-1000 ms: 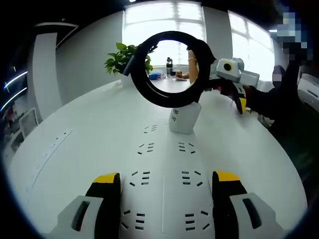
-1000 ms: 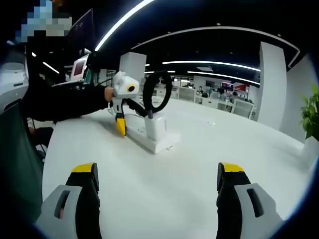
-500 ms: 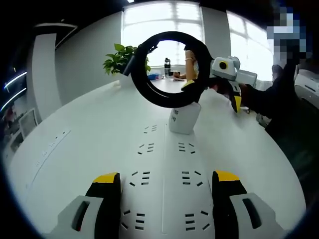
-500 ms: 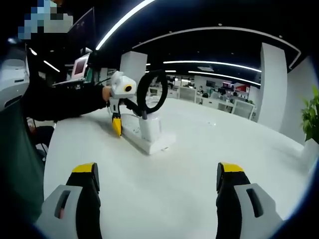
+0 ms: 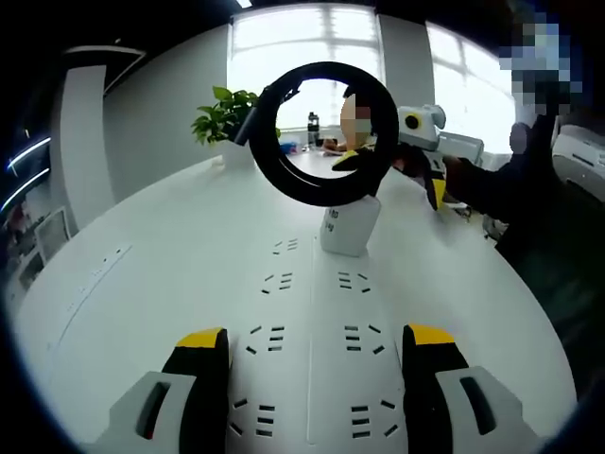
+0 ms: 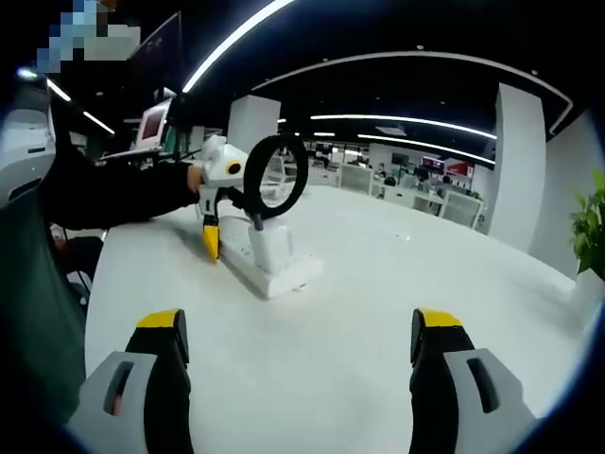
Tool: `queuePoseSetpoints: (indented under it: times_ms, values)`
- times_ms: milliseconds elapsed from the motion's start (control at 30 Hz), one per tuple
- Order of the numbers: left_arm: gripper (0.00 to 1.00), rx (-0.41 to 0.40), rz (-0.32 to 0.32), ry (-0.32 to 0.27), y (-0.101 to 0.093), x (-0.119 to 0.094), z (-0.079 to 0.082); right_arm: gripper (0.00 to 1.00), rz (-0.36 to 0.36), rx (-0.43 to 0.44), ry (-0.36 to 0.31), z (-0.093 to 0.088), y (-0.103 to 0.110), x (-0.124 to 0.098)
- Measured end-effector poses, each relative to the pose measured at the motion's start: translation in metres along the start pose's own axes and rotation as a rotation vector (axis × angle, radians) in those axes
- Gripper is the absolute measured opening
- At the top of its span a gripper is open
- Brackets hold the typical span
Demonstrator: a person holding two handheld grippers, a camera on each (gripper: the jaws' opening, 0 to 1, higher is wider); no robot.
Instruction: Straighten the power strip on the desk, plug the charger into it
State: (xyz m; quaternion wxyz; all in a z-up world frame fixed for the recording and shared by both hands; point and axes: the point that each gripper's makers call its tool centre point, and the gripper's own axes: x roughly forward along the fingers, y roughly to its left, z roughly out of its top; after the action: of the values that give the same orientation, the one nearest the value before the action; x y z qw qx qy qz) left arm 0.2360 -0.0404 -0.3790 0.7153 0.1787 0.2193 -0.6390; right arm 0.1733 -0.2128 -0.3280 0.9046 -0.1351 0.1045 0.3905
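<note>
White power strip point(image 5: 312, 350) lies lengthwise on the white desk point(image 5: 161, 274), running away between the jaws of the left gripper point(image 5: 314, 364), which stand wide to either side of it and hold nothing. At the strip's far end the white charger point(image 5: 348, 227) stands upright in a socket, its black cable point(image 5: 321, 132) coiled in a ring above it. In the right gripper view the left gripper point(image 6: 210, 241) sits at the near end of the strip point(image 6: 253, 270), with the charger point(image 6: 267, 248) upright on it. The right gripper point(image 6: 301, 364) hovers well apart from the strip, jaws wide and empty, over bare desk point(image 6: 397, 274); in the left gripper view it point(image 5: 435, 189) shows off to the right, beyond the charger.

The plugging step looks done, as far as these views tell, though how deep the charger sits cannot be made out. What remains is likely squaring the strip to the desk. That calls for the left gripper to close lightly on the strip's sides and turn it slowly, so the tall charger and cable ring do not tip.
</note>
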Motion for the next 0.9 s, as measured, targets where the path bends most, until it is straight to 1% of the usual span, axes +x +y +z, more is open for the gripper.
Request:
queuePoseSetpoints:
  times_ms: [67, 667, 900]
  values:
    - [0.76, -0.001, 0.005, -0.011, -0.002, -0.001, 0.000, 0.98, 0.001, -0.001, 0.000, 0.001, 0.000, 0.000]
    - [0.76, 0.005, 0.000, -0.013, -0.020, -0.007, -0.003, 0.98, 0.009, -0.023, 0.002, 0.008, 0.007, 0.001]
    - [0.76, 0.006, 0.005, -0.019, -0.024, -0.009, -0.004, 0.98, 0.011, -0.026, 0.002, 0.008, 0.008, 0.003]
